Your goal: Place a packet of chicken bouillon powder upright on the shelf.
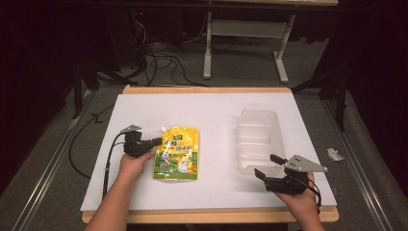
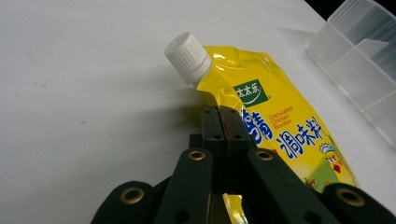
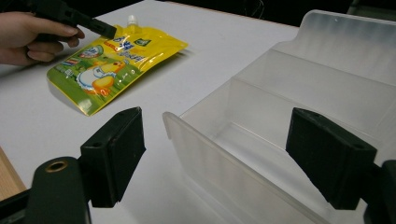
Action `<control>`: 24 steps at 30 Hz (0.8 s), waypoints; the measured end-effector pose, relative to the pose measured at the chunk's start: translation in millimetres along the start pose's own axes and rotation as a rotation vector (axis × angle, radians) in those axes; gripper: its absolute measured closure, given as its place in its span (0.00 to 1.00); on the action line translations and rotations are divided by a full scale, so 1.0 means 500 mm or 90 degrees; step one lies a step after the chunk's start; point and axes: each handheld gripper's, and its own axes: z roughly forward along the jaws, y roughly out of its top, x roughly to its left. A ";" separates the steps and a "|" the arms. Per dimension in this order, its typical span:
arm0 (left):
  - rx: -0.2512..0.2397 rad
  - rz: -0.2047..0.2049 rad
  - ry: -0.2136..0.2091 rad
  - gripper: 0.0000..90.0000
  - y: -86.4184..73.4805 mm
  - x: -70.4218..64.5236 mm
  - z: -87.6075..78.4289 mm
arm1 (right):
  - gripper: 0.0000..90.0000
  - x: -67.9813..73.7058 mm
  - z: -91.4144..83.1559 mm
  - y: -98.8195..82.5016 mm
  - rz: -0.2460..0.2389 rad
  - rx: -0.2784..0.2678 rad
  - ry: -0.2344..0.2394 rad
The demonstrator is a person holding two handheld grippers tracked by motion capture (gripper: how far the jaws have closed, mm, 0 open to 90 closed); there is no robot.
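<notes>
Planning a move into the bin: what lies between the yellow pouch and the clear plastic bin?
Bare white table lies between pouch and bin, seen from the high view.

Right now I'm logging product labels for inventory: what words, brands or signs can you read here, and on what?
"太太乐": white on the green logo badge of the yellow spouted pouch, left gripper view.
"Granulated Chicken Bouillon": small red print beside the badge, slightly blurred.
Large blue Chinese characters below: partly hidden behind the left gripper, not fully readable.
White screw cap: no text.
Clear compartment box: no text.
</notes>
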 end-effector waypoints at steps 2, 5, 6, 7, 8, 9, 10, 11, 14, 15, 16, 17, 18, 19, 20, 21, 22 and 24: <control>-0.014 0.018 -0.012 1.00 0.001 -0.012 -0.010 | 0.22 0.000 -0.001 0.000 0.000 -0.003 -0.001; -0.039 0.036 -0.032 1.00 0.003 -0.035 -0.030 | 0.22 -0.001 -0.001 0.002 -0.005 -0.007 0.002; -0.039 0.036 -0.032 1.00 0.003 -0.035 -0.030 | 0.22 0.000 -0.001 0.002 -0.005 -0.007 0.002; -0.049 0.055 -0.045 1.00 0.004 -0.048 -0.044 | 0.22 0.000 -0.001 0.003 -0.007 -0.007 0.002; -0.049 0.055 -0.045 1.00 0.004 -0.048 -0.044 | 0.22 0.000 -0.001 0.003 -0.007 -0.007 0.002; -0.061 0.070 -0.058 1.00 0.004 -0.062 -0.060 | 0.22 0.003 -0.002 0.004 -0.004 -0.007 0.003; -0.070 0.082 -0.068 1.00 0.003 -0.071 -0.070 | 0.22 0.004 -0.002 0.005 -0.006 -0.010 0.004; -0.076 0.087 -0.075 1.00 0.002 -0.077 -0.077 | 0.22 0.005 -0.002 0.007 -0.010 -0.012 0.004; -0.087 0.104 -0.096 1.00 0.000 -0.090 -0.093 | 0.22 0.009 -0.003 0.008 -0.010 -0.014 0.005; -0.093 0.116 -0.103 1.00 -0.003 -0.097 -0.101 | 0.22 0.012 -0.002 0.010 -0.012 -0.014 0.006; -0.102 0.135 -0.115 1.00 -0.008 -0.109 -0.114 | 0.22 0.015 -0.002 0.011 -0.015 -0.015 0.006; -0.102 0.135 -0.115 1.00 -0.008 -0.109 -0.114 | 0.22 0.018 -0.002 0.012 -0.016 -0.016 0.008; -0.107 0.142 -0.121 1.00 -0.010 -0.114 -0.119 | 0.22 0.018 -0.002 0.012 -0.016 -0.016 0.008; -0.116 0.153 -0.131 1.00 -0.015 -0.124 -0.129 | 0.22 0.026 -0.002 0.015 -0.020 -0.017 0.010; -0.116 0.153 -0.131 1.00 -0.015 -0.124 -0.129 | 0.22 0.028 -0.001 0.016 -0.026 -0.019 0.013; -0.125 0.169 -0.145 1.00 -0.021 -0.132 -0.140 | 0.22 0.032 0.000 0.018 -0.028 -0.019 0.016; -0.125 0.169 -0.145 1.00 -0.021 -0.132 -0.140 | 0.22 0.032 0.000 0.018 -0.028 -0.019 0.016; -0.129 0.183 -0.158 1.00 -0.025 -0.140 -0.151 | 0.22 0.040 0.003 0.020 -0.027 -0.020 0.026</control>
